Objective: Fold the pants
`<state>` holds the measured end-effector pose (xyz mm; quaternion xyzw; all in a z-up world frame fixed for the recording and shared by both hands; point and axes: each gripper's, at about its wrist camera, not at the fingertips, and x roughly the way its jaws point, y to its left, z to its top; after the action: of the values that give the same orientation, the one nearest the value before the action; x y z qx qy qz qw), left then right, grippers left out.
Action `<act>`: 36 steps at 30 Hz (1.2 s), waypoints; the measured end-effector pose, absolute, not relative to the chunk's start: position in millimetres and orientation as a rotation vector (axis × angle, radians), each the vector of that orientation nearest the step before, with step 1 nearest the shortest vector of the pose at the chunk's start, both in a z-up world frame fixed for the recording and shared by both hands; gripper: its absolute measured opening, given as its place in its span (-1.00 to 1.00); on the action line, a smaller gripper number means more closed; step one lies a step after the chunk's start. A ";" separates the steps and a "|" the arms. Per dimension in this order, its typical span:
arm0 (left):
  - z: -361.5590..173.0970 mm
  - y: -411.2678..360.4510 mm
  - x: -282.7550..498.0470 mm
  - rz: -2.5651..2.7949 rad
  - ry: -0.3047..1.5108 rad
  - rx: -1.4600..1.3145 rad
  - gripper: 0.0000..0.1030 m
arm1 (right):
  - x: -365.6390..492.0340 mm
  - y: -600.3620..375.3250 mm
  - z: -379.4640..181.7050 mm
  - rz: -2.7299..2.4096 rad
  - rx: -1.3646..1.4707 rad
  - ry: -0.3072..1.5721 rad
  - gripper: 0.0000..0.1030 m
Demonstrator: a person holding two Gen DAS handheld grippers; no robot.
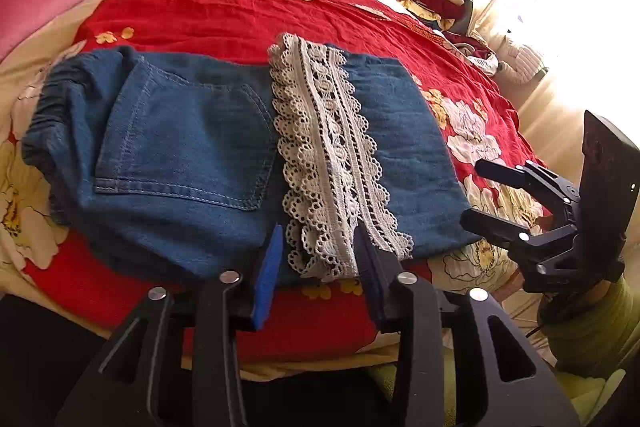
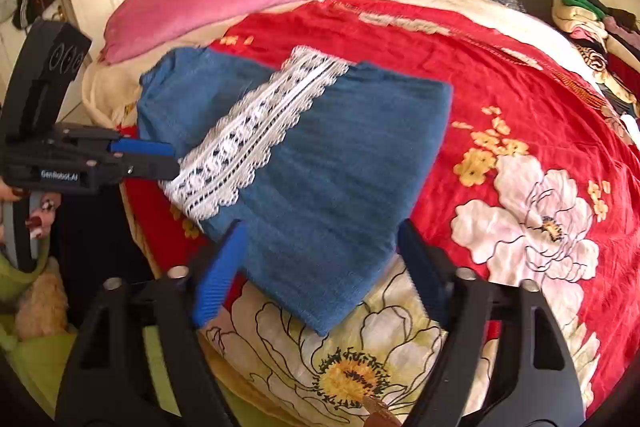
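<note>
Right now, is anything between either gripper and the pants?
Nothing visible. The left gripper stands open around the lace hem at the near edge of the pants, and the right gripper stands open around their near corner. Only the bedspread lies beneath.

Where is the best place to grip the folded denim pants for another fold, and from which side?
Probably the denim pants at the near right corner, coming from the bed's near edge: it overhangs slightly, away from the loose lace trim.
</note>
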<state>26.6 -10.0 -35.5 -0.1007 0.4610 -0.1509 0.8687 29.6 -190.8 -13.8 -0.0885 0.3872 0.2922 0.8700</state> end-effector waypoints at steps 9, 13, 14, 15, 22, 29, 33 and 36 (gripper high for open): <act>-21.5 -1.0 20.4 -0.270 0.924 -0.195 0.20 | 32.4 -198.5 0.8 0.573 -0.160 0.767 0.74; -16.3 3.4 18.9 -0.246 0.907 -0.184 0.49 | 34.4 -198.2 6.1 0.568 -0.146 0.750 0.79; -15.2 4.3 18.8 -0.243 0.903 -0.185 0.49 | 34.8 -197.3 7.2 0.568 -0.146 0.748 0.79; -14.0 5.1 18.5 -0.238 0.899 -0.184 0.51 | 35.6 -195.8 9.0 0.570 -0.148 0.743 0.80; -3.8 15.4 13.9 -0.178 0.858 -0.151 0.70 | 41.3 -186.1 24.5 0.578 -0.153 0.705 0.82; 5.4 26.6 9.9 -0.130 0.828 -0.133 0.88 | 48.7 -173.9 39.4 0.579 -0.155 0.662 0.82; 6.3 35.3 8.9 -0.116 0.824 -0.146 0.89 | 54.4 -165.8 47.2 0.592 -0.161 0.647 0.82; 6.2 39.9 8.8 -0.109 0.824 -0.154 0.89 | 58.1 -161.0 54.0 0.595 -0.155 0.622 0.82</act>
<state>8.8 39.9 6.2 -0.0745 0.3999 -0.0531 0.9120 58.1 -161.0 54.0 -0.0749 0.3010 0.2882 0.9059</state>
